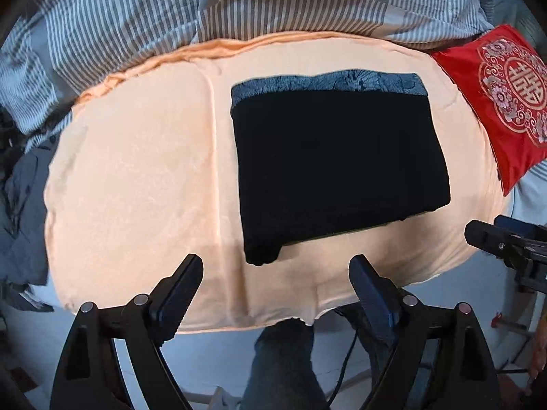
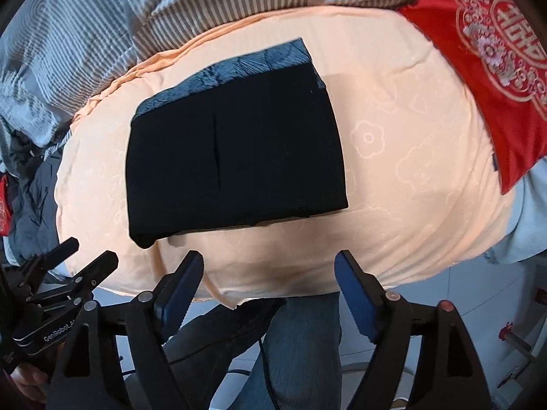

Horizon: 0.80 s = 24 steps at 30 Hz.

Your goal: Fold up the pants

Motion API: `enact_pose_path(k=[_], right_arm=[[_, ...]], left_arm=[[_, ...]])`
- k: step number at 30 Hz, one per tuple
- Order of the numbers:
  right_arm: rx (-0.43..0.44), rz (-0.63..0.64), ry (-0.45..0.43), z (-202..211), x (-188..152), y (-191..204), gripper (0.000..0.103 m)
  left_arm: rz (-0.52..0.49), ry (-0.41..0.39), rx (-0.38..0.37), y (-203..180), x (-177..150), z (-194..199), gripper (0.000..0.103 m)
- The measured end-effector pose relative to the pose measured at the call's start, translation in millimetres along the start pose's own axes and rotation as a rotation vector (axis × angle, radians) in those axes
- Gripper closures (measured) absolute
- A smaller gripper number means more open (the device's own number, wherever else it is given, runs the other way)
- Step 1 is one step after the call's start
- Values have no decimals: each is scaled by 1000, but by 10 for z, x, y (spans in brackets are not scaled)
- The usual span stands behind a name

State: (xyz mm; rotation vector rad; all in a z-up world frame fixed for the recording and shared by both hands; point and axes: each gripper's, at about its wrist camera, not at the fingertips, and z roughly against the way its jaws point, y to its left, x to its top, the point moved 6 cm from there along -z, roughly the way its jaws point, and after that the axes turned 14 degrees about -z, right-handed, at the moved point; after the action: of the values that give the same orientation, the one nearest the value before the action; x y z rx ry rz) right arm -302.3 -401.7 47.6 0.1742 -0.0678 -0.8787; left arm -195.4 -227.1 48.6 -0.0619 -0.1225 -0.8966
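Note:
The black pants (image 1: 338,171) lie folded into a compact rectangle on the peach sheet (image 1: 136,177), with a blue-grey patterned band along the far edge. They also show in the right wrist view (image 2: 236,153). My left gripper (image 1: 277,266) is open and empty, just short of the fold's near left corner. My right gripper (image 2: 270,263) is open and empty, held back from the fold's near edge. The right gripper shows at the right edge of the left wrist view (image 1: 506,242), and the left gripper shows at the left of the right wrist view (image 2: 68,266).
A red embroidered cushion (image 1: 495,102) lies at the right of the sheet. A grey-and-white striped duvet (image 1: 136,17) is bunched behind it. Dark clothes (image 1: 20,205) are heaped at the left. The person's jeans-clad legs (image 2: 301,341) stand below the bed's near edge.

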Motion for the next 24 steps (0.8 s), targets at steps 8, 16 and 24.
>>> enact_pose_path(k=[8,16,24], right_arm=[[-24,1,-72,287,47,105,0],[-66,64,-78,409,213,124,0],[-82,104,-44,439,313,44,0]], left_arm=[[-1,-18,2,-21,86,181,0],[66,-15,60,-69,217,281,0],[120,6,93,-195,293,341,0]])
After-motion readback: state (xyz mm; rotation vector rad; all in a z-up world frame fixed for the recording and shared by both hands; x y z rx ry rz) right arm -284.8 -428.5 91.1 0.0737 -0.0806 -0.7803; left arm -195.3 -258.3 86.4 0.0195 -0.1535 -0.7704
